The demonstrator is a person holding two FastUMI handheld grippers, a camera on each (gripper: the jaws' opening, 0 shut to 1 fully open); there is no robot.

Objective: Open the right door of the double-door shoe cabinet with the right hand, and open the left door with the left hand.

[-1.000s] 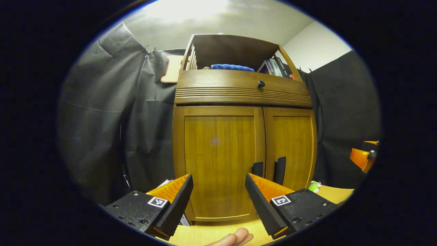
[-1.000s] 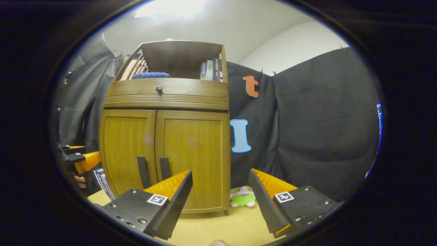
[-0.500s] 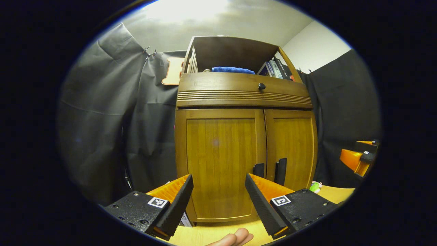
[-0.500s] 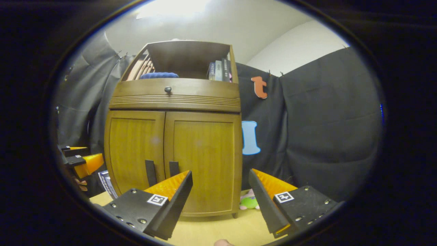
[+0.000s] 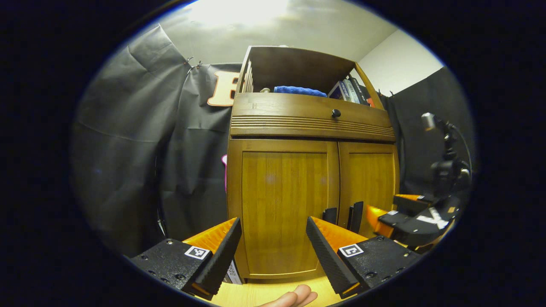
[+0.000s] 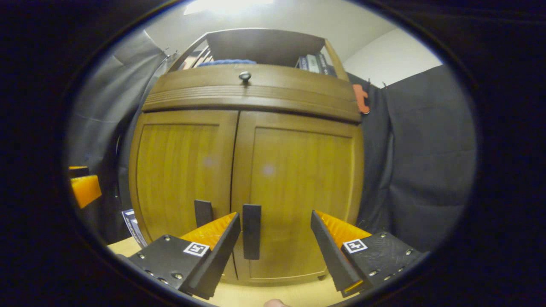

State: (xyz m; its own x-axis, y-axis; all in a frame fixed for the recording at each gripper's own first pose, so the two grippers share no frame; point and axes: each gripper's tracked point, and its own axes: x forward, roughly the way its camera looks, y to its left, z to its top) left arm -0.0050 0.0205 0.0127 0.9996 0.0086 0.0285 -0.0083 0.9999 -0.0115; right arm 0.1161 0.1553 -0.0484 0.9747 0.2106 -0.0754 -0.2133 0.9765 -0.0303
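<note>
both doors of the shoe cabinet [image 6: 251, 170] are shut, their two dark upright handles side by side at the centre seam, low on the panels. the cabinet stands on the desk [image 6: 273, 294], toward its back edge, against the black cloth wall.

the right hand-held gripper [image 6: 275, 238] is close in front of the right door [image 6: 298, 192] with its fingers spread wide and nothing between them. in the right gripper view the right door handle [image 6: 251, 231] lies just beside the inner face of one finger, inside the gap but not touched on either side (the handle is upright and so is the gap, which suits a pinch across it). this placement reads as lining up for the grasp; a little more forward travel seems needed before closing.

the left hand-held gripper [image 5: 273, 243] hangs farther back, facing the left door [image 5: 283, 209], fingers also wide apart and holding nothing. the left door handle [image 5: 329, 215] peeks out above its right finger, so it is not yet centred in the gap. holding back makes sense, since the right door is named first. in the left gripper view the right hand-held gripper shows at the right, near the handles.

a fingertip [image 5: 298, 297] shows at the bottom edge of the left gripper view. a blue cloth [image 5: 296, 91] and books [image 5: 347, 90] lie in the open top shelf, clear of the work.
</note>
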